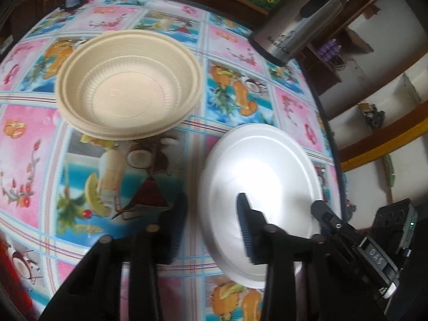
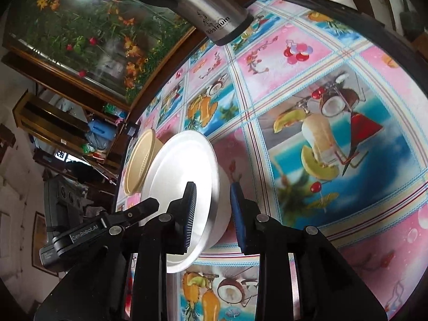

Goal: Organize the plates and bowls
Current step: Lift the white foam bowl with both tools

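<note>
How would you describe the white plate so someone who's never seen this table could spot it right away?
Start at the table covered in a pink and blue fruit-print tablecloth, with a steel thermos at its far edge. Nearer the table's edge sits the white plate, flat and shiny, its rim between the fingers of the right claw. Its neighbour, the beige bowl stack, is deeper and ribbed.

The worktop (image 1: 187,144) carries a glossy pink-and-blue tablecloth printed with fruit and drinks. A tall stainless-steel thermos jug with black handle (image 1: 302,18) stands near its far edge. A wood-framed flower painting (image 2: 80,32) hangs behind.
</note>
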{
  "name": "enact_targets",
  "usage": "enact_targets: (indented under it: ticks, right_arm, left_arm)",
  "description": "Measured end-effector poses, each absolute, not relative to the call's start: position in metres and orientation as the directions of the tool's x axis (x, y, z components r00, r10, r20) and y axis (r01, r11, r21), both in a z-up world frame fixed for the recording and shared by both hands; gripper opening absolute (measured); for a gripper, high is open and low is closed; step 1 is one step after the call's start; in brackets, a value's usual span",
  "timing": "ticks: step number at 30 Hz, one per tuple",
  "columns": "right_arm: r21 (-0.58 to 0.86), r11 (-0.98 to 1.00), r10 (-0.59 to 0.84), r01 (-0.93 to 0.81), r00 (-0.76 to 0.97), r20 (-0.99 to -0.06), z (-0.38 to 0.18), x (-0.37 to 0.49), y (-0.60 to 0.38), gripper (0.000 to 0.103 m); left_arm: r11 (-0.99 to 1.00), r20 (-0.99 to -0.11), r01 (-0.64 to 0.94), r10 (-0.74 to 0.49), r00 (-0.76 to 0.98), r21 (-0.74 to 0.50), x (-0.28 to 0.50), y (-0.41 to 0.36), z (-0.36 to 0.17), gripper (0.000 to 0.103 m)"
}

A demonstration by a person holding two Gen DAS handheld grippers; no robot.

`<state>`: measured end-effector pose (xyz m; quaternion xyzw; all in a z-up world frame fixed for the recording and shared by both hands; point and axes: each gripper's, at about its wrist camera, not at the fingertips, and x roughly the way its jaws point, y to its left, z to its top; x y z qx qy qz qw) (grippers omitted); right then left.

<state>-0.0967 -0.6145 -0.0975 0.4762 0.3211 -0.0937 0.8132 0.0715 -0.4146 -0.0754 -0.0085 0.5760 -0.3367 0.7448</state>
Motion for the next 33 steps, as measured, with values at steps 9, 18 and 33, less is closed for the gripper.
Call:
enact_targets:
  ticks: [9, 18, 33]
  right_arm:
    - [0.694, 0.551, 0.136, 0.465, 0.77, -0.623, -0.097, -0.094, -0.609, 0.011]
    - [0.678, 0.577, 0.127, 0.456, 0.77, -0.626, -0.096, -0.096, -0.595, 0.006]
    - [0.669, 0.599, 0.154, 0.44, 0.756, -0.636, -0.088, -0.123, -0.536, 0.005]
  left_arm:
    - [0.783, -0.856, 0.479, -0.505, 0.114, -0.398, 0.066, -0.409, -0.082, 0.008]
    - [0.798, -0.864, 0.477, -0.483, 0.139, -0.369, 0.056, -0.398, -0.078, 0.008]
    - [0.805, -0.885, 0.497, -0.443, 0.143, -0.323, 0.018, -0.345, -0.078, 0.008]
